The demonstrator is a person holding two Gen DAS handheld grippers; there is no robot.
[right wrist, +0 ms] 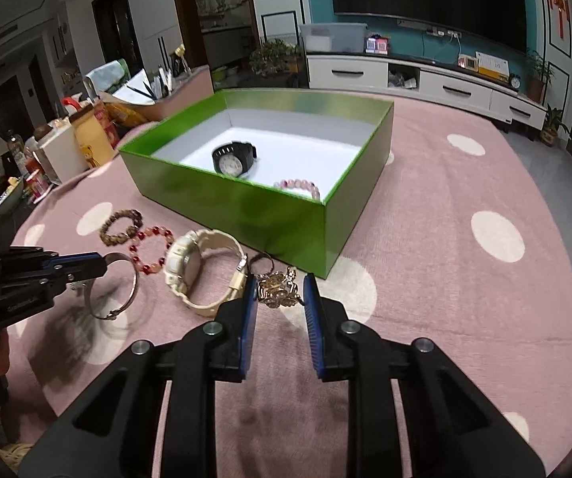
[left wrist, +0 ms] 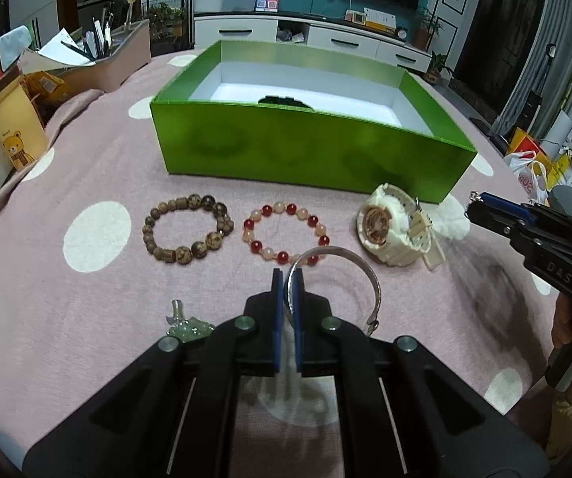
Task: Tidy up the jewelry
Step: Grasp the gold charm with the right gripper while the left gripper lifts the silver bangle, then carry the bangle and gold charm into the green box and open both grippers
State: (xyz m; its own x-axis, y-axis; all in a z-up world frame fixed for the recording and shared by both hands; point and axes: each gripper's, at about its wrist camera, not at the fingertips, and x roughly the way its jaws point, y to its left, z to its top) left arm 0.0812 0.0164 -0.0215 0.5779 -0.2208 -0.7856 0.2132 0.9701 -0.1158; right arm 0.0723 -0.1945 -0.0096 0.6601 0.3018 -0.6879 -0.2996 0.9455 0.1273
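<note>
Left gripper (left wrist: pixel 288 279) clamps the silver bangle (left wrist: pixel 349 267) above the cloth, six o'clock of the green box (left wrist: pixel 309 151). Right gripper (right wrist: pixel 280 288) pinches the gold charm (right wrist: pixel 278 286) at the box's five o'clock corner.

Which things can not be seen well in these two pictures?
- Box contents, left wrist view: near wall hides all but a dark sliver.
- Green pendant, left wrist view: left gripper covers part.
- Gold charm, right wrist view: too small; pad contact unclear.
- Pink bracelet, right wrist view: box wall cuts it.
</note>
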